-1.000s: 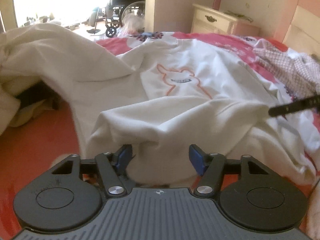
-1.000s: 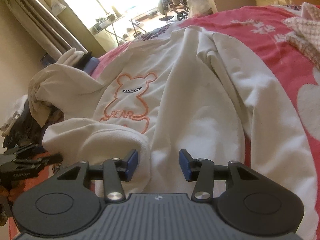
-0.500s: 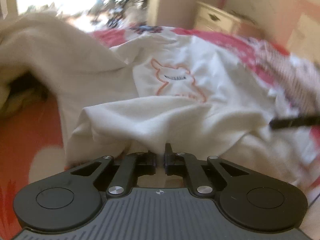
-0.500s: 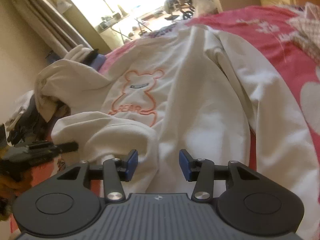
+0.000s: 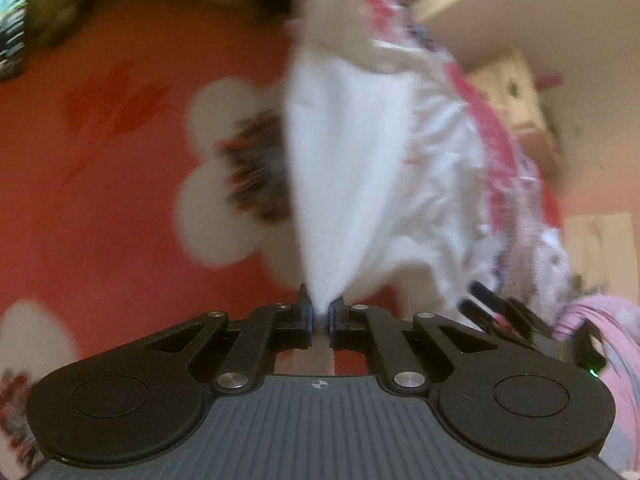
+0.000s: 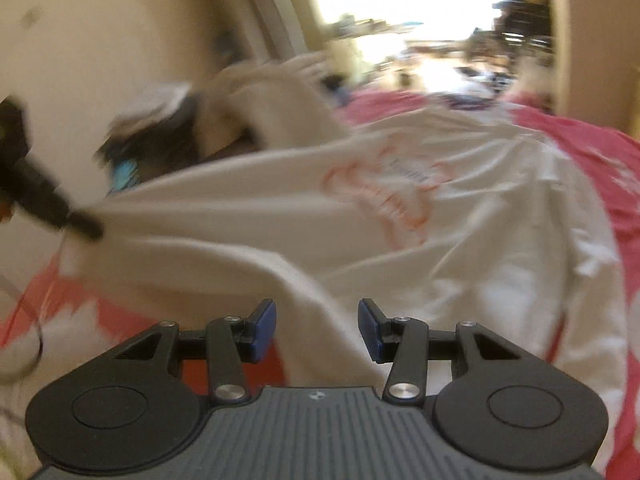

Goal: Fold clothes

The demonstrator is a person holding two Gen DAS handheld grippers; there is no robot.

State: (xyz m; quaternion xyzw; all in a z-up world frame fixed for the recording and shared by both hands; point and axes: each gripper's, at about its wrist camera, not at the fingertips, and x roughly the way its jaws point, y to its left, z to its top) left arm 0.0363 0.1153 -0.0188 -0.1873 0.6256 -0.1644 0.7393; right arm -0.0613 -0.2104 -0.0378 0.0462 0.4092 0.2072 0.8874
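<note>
Left wrist view, heavily blurred. Bottom centre: left gripper (image 5: 319, 317) pinched tight on a corner of the white sweatshirt (image 5: 344, 168). The cloth comes to a narrow point between the fingertips and fans out upward through the middle of the frame, pulled taut. More of the garment lies crumpled right of centre. Left half of the frame: red bedspread (image 5: 100, 152) with large white flower shapes. Lower right: the right gripper's dark fingers (image 5: 486, 300) show beside the crumpled cloth, with something pink (image 5: 608, 320) at the edge beyond them. Upper right: pale furniture, too smeared to identify.

Right wrist view, also blurred. Bottom centre: right gripper (image 6: 317, 326) with its blue pads (image 6: 264, 322) standing wide apart, gripping nothing. A fold of the sweatshirt (image 6: 460, 264) runs up between the two fingers; contact with either pad cannot be judged. The garment spreads across the middle of the frame, its orange outline print (image 6: 394, 200) right of centre. Left edge, mid-height: the left gripper (image 6: 82, 226) appears as a dark bar at the sweatshirt's left corner, the cloth stretched from it. Pink-red bedspread (image 6: 600, 152) at right and lower left. Upper right: a bright doorway (image 6: 420, 12), washed out. Upper left: a heap of pale clothing (image 6: 256, 104).
</note>
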